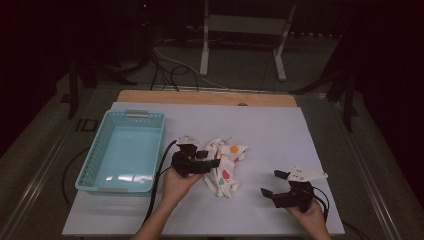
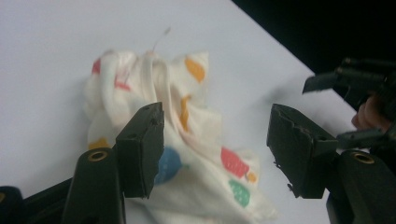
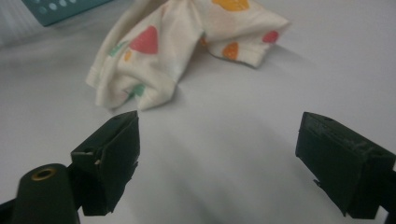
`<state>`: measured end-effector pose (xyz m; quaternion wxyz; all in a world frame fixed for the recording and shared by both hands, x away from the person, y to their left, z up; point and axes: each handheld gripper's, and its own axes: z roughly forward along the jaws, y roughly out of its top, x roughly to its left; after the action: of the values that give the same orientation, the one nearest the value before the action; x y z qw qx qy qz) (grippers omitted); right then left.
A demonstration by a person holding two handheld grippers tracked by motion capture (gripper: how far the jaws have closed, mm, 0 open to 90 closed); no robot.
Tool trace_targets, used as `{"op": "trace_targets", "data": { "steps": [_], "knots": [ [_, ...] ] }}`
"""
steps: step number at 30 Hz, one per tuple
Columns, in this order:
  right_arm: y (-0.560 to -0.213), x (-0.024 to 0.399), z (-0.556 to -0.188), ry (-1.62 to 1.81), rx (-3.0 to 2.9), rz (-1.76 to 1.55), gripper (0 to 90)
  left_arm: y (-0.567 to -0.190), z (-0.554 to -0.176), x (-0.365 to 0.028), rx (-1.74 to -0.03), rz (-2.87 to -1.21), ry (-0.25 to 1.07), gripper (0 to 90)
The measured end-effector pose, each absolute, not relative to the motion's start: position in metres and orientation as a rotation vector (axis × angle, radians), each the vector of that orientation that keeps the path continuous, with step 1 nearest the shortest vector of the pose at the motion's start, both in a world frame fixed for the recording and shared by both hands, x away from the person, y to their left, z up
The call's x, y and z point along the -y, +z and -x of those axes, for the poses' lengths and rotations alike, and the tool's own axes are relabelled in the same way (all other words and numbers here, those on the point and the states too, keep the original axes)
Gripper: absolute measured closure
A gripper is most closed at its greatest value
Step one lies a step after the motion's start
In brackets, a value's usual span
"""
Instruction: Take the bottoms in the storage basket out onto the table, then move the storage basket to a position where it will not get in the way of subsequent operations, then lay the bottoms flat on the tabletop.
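A crumpled white cloth (image 1: 225, 167) with coloured spots lies near the middle of the worktop (image 1: 280, 135), just right of the turquoise basket (image 1: 125, 150) that stands along the left edge. The step in hand looks like picking up the cloth, probably to put it in the basket. The left claw (image 2: 215, 149) hangs over the cloth's left side with its jaws about half open; the cloth sits between and under them, but the pads do not press on it. The next move calls for lowering onto a raised fold and closing firmly. The right claw (image 3: 219, 158) waits near the front right corner, wide open, holding nothing, apart from the cloth.
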<state>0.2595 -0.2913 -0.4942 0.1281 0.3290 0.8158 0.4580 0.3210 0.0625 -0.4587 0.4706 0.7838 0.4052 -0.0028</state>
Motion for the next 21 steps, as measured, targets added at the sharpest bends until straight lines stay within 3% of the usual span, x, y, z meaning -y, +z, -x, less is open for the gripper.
{"op": "trace_targets", "data": {
  "steps": [12,21],
  "knots": [
    [-0.499,0.255,-0.277,1.327,-2.46,-0.892,18.6,-0.484,-0.306,-0.07,-1.024,-1.944,-0.008,42.8],
    [-0.501,0.233,-0.289,1.315,-2.537,-0.822,34.0,-0.5,-0.3,-0.068,-1.038,-1.975,-0.028,45.8]
  ]
}}
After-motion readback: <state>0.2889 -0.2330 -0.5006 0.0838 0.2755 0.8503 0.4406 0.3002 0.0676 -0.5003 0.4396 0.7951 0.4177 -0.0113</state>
